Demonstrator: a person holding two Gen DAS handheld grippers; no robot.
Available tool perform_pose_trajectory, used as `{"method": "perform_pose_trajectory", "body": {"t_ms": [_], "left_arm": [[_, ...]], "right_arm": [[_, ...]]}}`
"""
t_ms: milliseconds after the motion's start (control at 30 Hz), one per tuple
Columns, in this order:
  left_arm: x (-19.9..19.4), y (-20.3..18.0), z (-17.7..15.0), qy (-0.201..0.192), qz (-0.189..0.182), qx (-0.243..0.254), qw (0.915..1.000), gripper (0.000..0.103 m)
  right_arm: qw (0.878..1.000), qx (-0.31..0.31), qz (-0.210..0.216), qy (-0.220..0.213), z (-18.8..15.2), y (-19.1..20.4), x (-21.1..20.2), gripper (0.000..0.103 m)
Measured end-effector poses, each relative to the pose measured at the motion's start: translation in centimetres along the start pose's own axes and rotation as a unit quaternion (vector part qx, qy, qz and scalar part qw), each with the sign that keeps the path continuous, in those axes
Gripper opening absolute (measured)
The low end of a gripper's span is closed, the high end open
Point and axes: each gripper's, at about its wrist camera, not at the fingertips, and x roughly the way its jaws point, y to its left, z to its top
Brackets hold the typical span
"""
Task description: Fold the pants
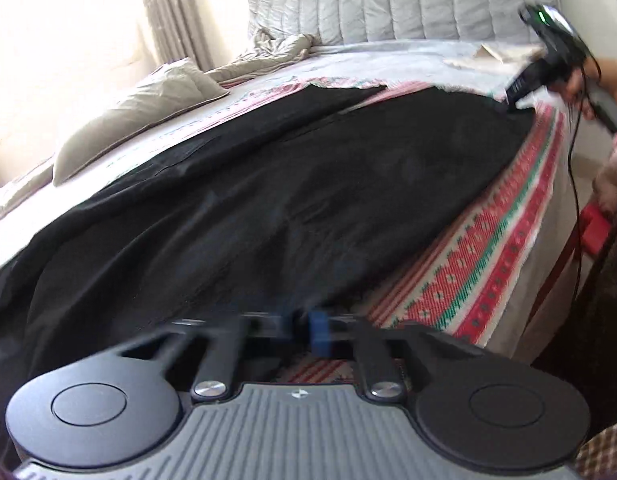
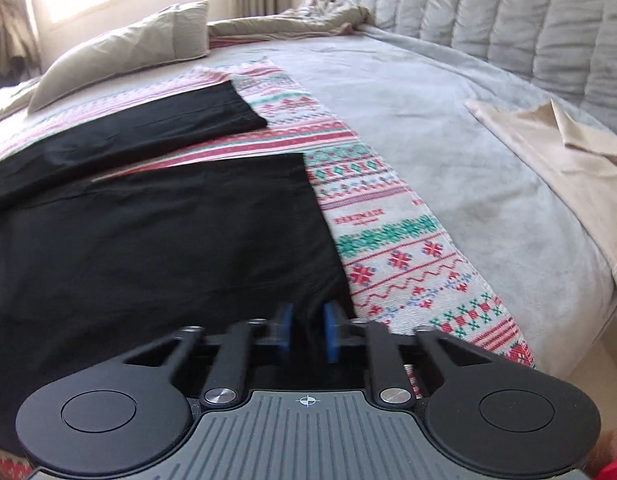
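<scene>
Black pants (image 2: 148, 232) lie flat on patterned blanket (image 2: 388, 240) on the bed (image 2: 428, 128), legs splayed toward far side; near leg hem square, far leg narrower; left gripper (image 1: 308, 330) pinched on near pants edge; right gripper (image 2: 306, 326) pinched on hem corner, fabric between blue pads (image 2: 330, 332); grey cover right is open room; beige cloth (image 2: 568, 168) far right.

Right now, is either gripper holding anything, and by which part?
Both hold the black pants: the right gripper pinches a leg's hem corner, the left gripper the near edge at the other end.
</scene>
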Motion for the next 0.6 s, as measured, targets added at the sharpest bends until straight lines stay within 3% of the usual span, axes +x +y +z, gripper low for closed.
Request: {"method": "perform_pose_trajectory", "body": {"t_ms": [67,267,367,400,433,467,500,533,567,600], "left_arm": [[-0.5,-0.8,0.0,-0.005,0.004,0.018,0.9998,0.015],[-2.0,-1.7,-0.3,-0.001,-0.038,0.054,0.9978,0.018],[-2.4,-1.1,-0.5,0.001,-0.044,0.042,0.9981,0.032],[-2.5,-0.6,-0.4,0.002,-0.050,0.029,0.9983,0.047],[-3.0,0.2,-0.4,0.002,-0.055,0.010,0.9984,0.066],[-3.0,0.8,-0.4,-0.002,-0.055,-0.006,0.9985,0.073],[-3.5,1.7,-0.5,-0.010,-0.051,-0.022,0.9984,0.077],[-3.9,2.5,-0.7,-0.015,-0.043,-0.033,0.9984,0.078],[-4.0,3.3,-0.9,-0.015,-0.031,-0.040,0.9986,0.078],[-4.0,4.0,-1.1,-0.013,-0.016,-0.046,0.9987,0.080]], "right_arm": [[1.000,-0.006,-0.009,0.003,0.1,0.7,-0.6,0.000],[0.999,0.011,-0.047,0.009,0.9,-1.0,-0.6,0.000],[0.998,-0.001,-0.062,0.025,0.8,-0.8,0.3,0.001],[0.997,-0.019,-0.069,0.028,0.8,-0.3,0.4,0.002],[0.996,-0.034,-0.076,0.030,0.9,0.2,0.4,0.010],[0.995,-0.045,-0.084,0.034,1.1,0.6,0.3,0.020],[0.994,-0.050,-0.092,0.035,1.3,0.8,0.1,0.028],[0.994,-0.047,-0.090,0.031,1.5,0.8,-0.3,0.043],[0.996,-0.038,-0.081,0.018,1.7,0.7,-0.8,0.052],[0.997,-0.030,-0.067,0.004,1.8,0.7,-1.4,0.054]]}}
